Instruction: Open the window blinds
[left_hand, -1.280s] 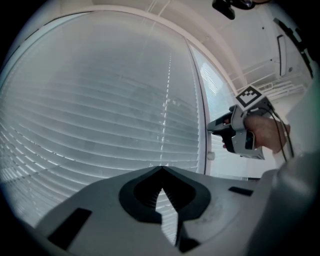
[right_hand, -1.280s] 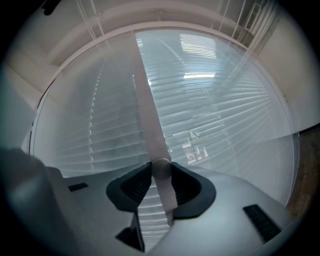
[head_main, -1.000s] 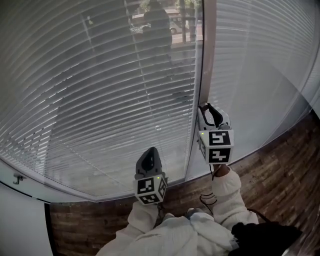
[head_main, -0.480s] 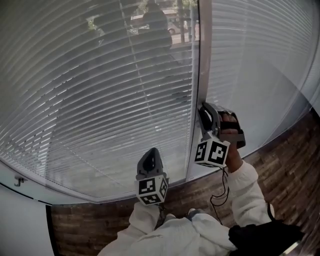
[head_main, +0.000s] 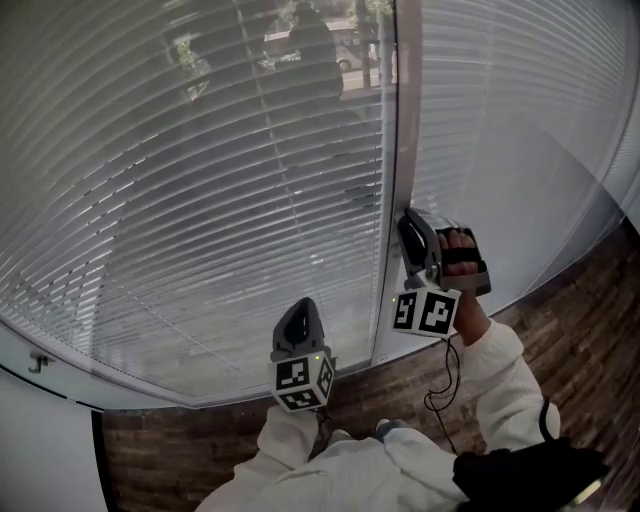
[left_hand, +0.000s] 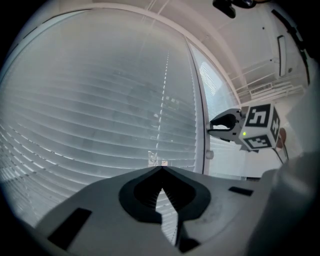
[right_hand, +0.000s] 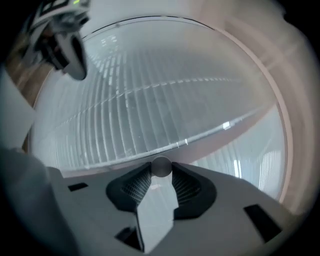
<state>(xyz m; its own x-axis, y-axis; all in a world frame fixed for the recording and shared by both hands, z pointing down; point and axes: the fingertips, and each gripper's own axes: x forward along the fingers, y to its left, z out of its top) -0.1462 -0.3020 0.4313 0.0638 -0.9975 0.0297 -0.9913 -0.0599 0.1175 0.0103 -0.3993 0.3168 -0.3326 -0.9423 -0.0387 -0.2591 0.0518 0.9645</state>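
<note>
Right claw (head_main: 412, 228) pinches a round grey knob (right_hand: 161, 166) at its tips. Blinds (head_main: 200, 180) ahead of both claws, slats angled. Left claw (left_hand: 161, 171) pressed together, empty. Advice: grip firmly, turn steadily, watch the slats.

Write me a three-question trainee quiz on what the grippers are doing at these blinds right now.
1. True or false: the left gripper is clamped on a pull cord.
2. What sits between the right gripper's jaw tips? A) a small round knob B) a pull cord C) nothing
3. Fill in: in the head view, the ____ gripper is beside the window's upright post.
Key: 1 false, its jaws are together on nothing; 2 A; 3 right.
</note>
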